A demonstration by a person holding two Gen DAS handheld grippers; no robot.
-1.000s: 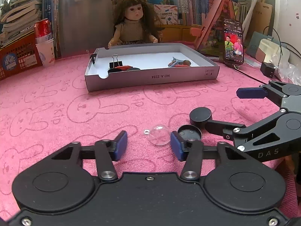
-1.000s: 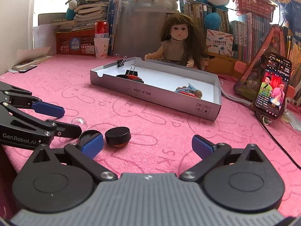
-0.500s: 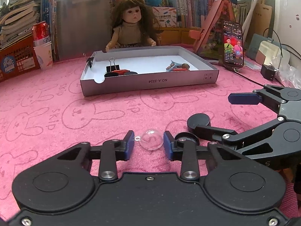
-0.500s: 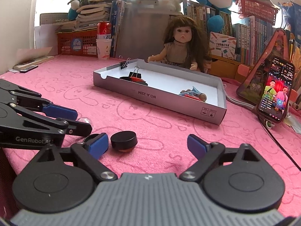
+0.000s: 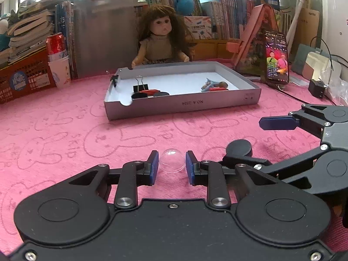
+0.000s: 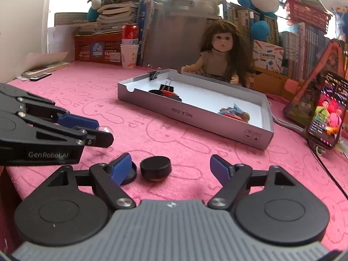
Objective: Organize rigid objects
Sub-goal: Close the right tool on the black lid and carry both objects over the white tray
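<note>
A: Left gripper [image 5: 171, 167] has clamped onto the clear ball [image 5: 171, 160] — both blue pads are pressed against its sides, low to the pink worktop [image 5: 65, 134]. I took it across the middle because a round, slick thing like that would squirt out of an off-centre pinch.

B: And the right one?

A: Right gripper [image 6: 170, 169] is closing in, but nothing is gripped yet. The black puck [image 6: 155, 170] sits on the cloth between the fingers, nearer the left pad, with clear air to the right pad. I've straddled it wide so the narrowing fingers centre it rather than knock it away.

B: What's that dark ring by your left finger there?

A: A shallow black lid [image 6: 130, 173], partly hidden behind that finger; I can't tell whether it touches the pad. My worry is catching it along with the puck.

B: Where does all this go?

A: My guess is the grey tray [image 5: 182, 105], well ahead of both hands, in front of the doll [image 5: 162, 41]. It already holds a binder clip [image 5: 141, 86] at one end and a small heap of clips [image 5: 214, 85] at the other, so the middle is free for the ball — though its low wall may not stop a rolling sphere.
</note>
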